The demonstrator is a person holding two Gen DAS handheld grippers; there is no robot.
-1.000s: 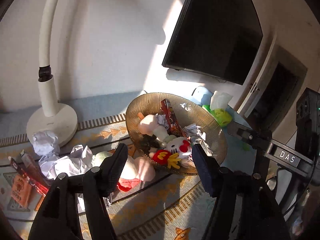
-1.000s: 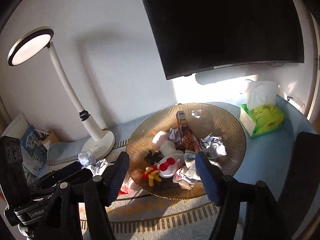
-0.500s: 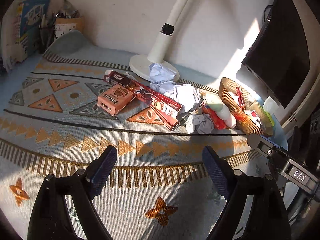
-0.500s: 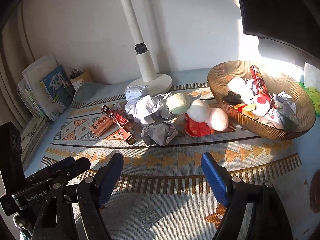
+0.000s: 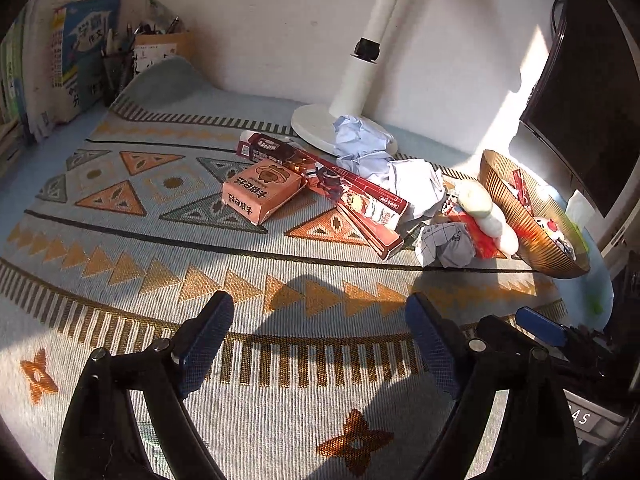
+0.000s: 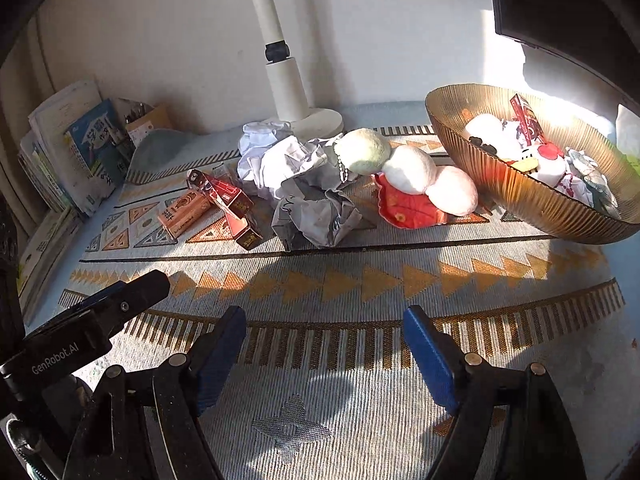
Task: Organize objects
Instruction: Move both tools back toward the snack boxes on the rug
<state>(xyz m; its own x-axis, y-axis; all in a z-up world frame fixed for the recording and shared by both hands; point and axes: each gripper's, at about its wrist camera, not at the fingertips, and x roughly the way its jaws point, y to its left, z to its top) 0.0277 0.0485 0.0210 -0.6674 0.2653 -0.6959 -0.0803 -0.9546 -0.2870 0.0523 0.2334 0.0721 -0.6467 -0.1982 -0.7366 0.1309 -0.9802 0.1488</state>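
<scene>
Left gripper (image 5: 320, 334): my fingers (image 5: 210, 332) stand spread apart with nothing between them, over a bare stretch of the patterned mat (image 5: 132, 280).
Right gripper (image 6: 324, 340): my fingers (image 6: 426, 346) are likewise released and empty, over the mat's striped border; the left tool shows at the lower left of this view.
Counter (image 6: 624, 344): pale blue surface, mostly covered by the mat, bare at the right edge.
Bowl (image 6: 532, 200): ribbed amber bowl at the far right of the mat, holding small plush toys, a red snack packet and crumpled paper.
Plush caterpillar (image 6: 412, 168): green, white and pink balls in a row, lying on a red leaf-shaped piece, just beside the bowl's left wall.
Crumpled paper (image 6: 316, 212): a grey wad lies in front; more white and pale blue wads are heaped behind it, touching the lamp base (image 5: 316, 128).
Orange carton (image 5: 260, 192): lies flat on the mat, left of the paper heap, printed face up.
Red boxes (image 5: 360, 200): long snack boxes lie crossed between the carton and the paper, one end open.
Desk lamp (image 6: 286, 80): white stem rises out of view against the wall.
Books (image 5: 76, 56): stand against the far left corner, with a pen holder (image 5: 118, 64) beside them.
Monitor (image 5: 588, 92): dark screen behind the bowl.
</scene>
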